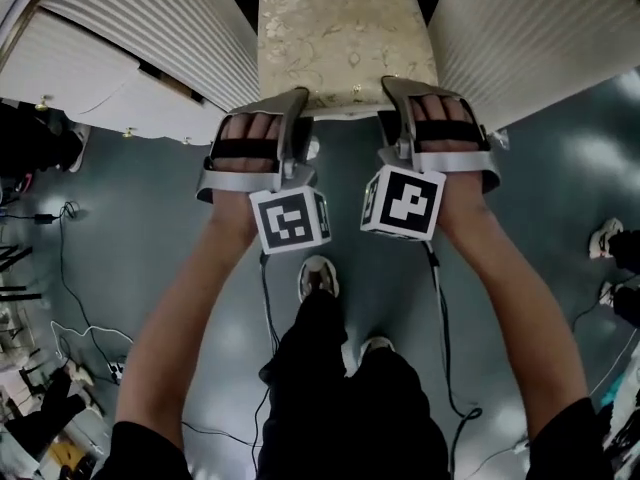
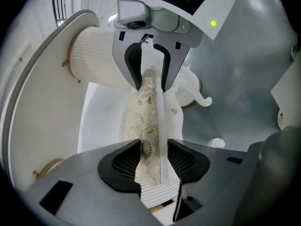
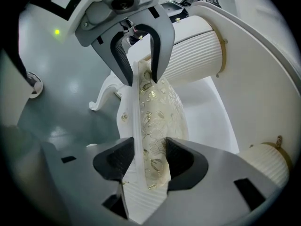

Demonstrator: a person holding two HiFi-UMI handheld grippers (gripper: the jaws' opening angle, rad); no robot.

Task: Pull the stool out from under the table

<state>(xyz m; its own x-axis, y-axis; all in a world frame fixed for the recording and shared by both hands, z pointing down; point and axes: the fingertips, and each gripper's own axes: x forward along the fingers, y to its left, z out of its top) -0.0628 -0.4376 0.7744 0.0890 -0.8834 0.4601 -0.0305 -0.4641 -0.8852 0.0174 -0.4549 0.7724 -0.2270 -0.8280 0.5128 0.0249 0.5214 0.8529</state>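
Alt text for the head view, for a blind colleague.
The left gripper and right gripper each clamp the near edge of the stool, its gold-patterned seat between white ribbed parts of the table. The person's arms and legs show below.

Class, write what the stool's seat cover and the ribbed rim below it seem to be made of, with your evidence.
Seat cover: woven, brocade-like fabric, cream with a shiny gold leaf pattern. Ribbed rim: probably painted wood or moulded plastic; matte white with even grooves.
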